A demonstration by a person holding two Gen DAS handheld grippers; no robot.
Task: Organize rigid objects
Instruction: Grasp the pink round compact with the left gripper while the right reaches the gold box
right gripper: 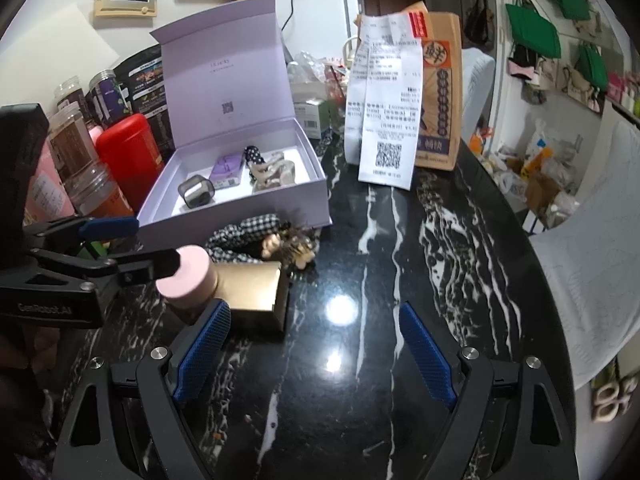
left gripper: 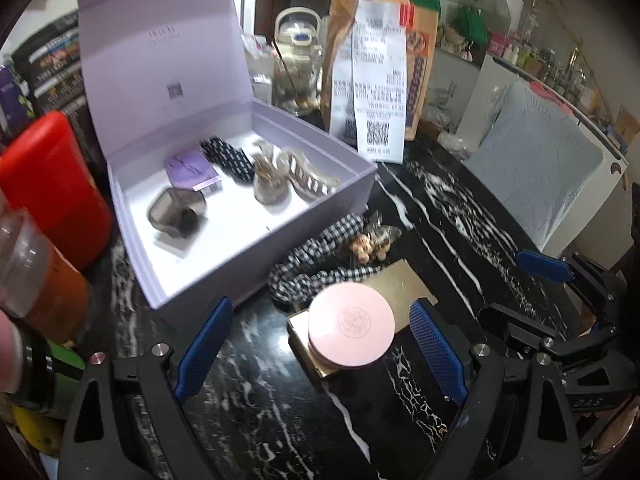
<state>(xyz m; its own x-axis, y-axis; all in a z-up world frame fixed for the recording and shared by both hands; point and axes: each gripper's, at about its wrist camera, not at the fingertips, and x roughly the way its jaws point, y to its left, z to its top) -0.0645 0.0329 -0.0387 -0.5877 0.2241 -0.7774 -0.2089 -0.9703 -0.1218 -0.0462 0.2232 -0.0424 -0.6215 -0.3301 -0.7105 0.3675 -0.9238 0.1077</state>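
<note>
An open lilac box [left gripper: 256, 256] [right gripper: 240, 216] holds a grey clip [left gripper: 178, 212], a purple packet [left gripper: 192, 170] and several hair clips [left gripper: 280, 176]. In front of it on the black marble table [left gripper: 280, 420] lie a checked scrunchie [left gripper: 316, 252], a small doll charm [left gripper: 370, 242] and a gold box [right gripper: 252, 292]. A pink round jar [left gripper: 352, 330] [right gripper: 188, 276] stands at the gold box. My left gripper [left gripper: 320, 346] [right gripper: 156, 242] is open, its fingers either side of the pink jar and not pressing it. My right gripper [right gripper: 316, 348] [left gripper: 520, 292] is open over bare table, right of the gold box.
A red canister [left gripper: 52, 176] [right gripper: 128, 156] and several jars [right gripper: 76, 140] crowd the left side. A paper bag with long receipts [left gripper: 380, 92] [right gripper: 400, 112] stands behind the box. The table's curved edge [right gripper: 532, 248] runs along the right, with a white covered chair [left gripper: 540, 168] beyond.
</note>
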